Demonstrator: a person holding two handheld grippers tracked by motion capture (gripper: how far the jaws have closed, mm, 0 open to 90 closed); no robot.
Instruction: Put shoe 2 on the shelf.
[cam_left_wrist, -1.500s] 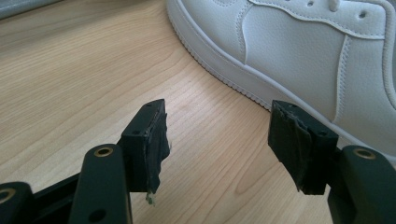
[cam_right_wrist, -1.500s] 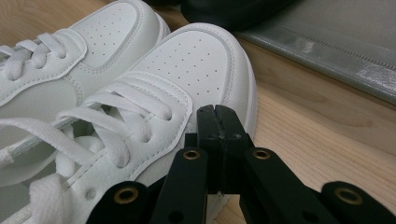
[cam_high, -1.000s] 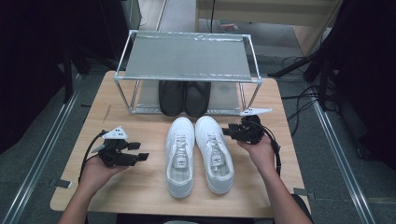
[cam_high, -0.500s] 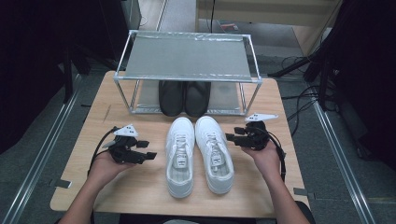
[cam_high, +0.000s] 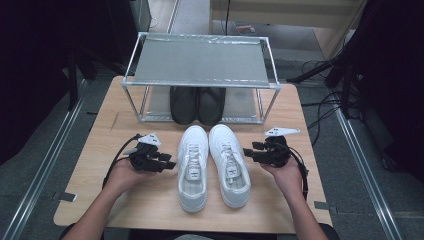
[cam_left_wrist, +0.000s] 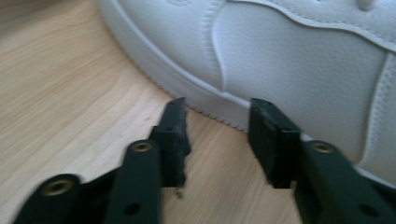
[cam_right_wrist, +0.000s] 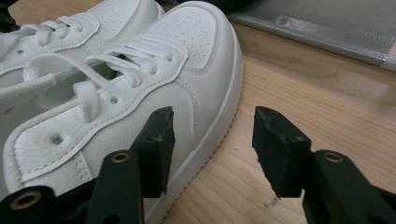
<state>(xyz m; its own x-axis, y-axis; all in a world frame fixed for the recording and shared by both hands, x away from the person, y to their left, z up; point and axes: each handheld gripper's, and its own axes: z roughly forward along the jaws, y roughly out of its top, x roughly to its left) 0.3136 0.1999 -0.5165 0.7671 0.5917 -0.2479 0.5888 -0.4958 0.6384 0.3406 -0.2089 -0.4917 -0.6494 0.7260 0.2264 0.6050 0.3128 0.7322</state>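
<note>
Moved: both grippers closer to the white sneakers vs earlier, one per side.
L gripper (cam_high: 170, 164): jaws just been closing, apart now, nothing between; tips just beside left sneaker (cam_high: 193, 167).
R gripper (cam_high: 248, 152): jaws apart, empty, by right sneaker (cam_high: 229, 164).
Sneakers: side by side on table (cam_high: 100, 150), before rack (cam_high: 200, 65) w/ black shoes (cam_high: 196, 105).

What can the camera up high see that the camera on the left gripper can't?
The high view takes in the metal rack, the black shoes under it, both white shoes side by side, the right gripper and both hands. The left gripper view alone gets close enough to show the stitching and grainy side of the left white shoe, with nothing between the black jaws, which have just been closing. Both share that shoe, the wooden table and the left gripper.
</note>
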